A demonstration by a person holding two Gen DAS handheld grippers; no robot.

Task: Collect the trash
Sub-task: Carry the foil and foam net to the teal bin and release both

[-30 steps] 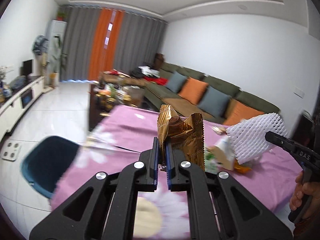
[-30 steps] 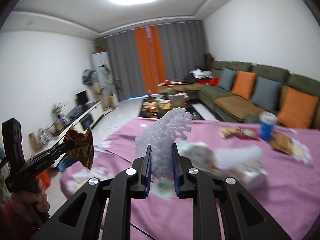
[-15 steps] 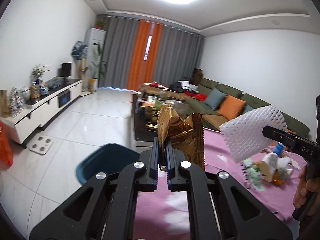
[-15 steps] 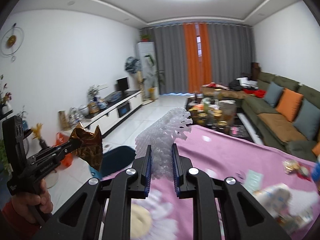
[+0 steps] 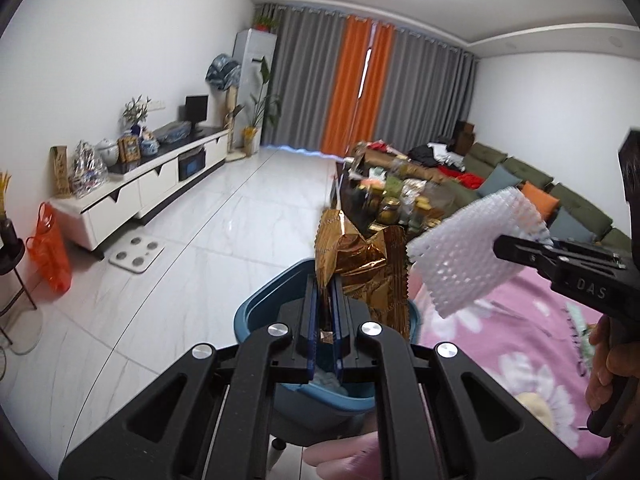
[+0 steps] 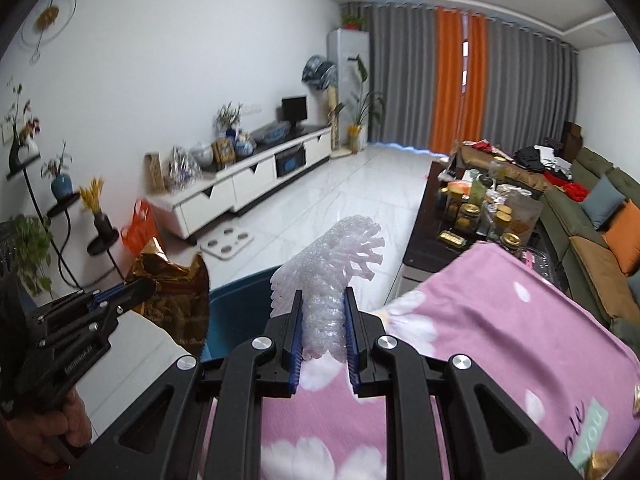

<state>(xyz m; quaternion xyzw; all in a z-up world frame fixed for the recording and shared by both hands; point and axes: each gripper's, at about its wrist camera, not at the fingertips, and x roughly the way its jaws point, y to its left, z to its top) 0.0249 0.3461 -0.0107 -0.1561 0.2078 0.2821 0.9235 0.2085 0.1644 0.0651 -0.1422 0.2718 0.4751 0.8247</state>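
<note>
My left gripper [image 5: 325,300] is shut on a crumpled gold foil wrapper [image 5: 362,268] and holds it above a blue trash bin [image 5: 260,312] on the floor by the table's corner. My right gripper [image 6: 321,312] is shut on a white foam fruit net [image 6: 332,272], held above the pink flowered tablecloth [image 6: 500,340] beside the bin [image 6: 236,312]. The foam net also shows in the left wrist view [image 5: 468,256], just right of the wrapper. The wrapper [image 6: 176,296] and left gripper [image 6: 136,290] show at the left of the right wrist view.
A dark coffee table [image 6: 452,236] crowded with jars stands beyond the table. A green sofa [image 6: 592,208] runs along the right wall. A white TV cabinet [image 5: 136,196], an orange bag [image 5: 50,252] and a floor scale [image 5: 136,254] lie to the left on the tiled floor.
Both grippers have swung left from over the table toward the bin, each still holding its item. The bin now lies directly under the left gripper.
</note>
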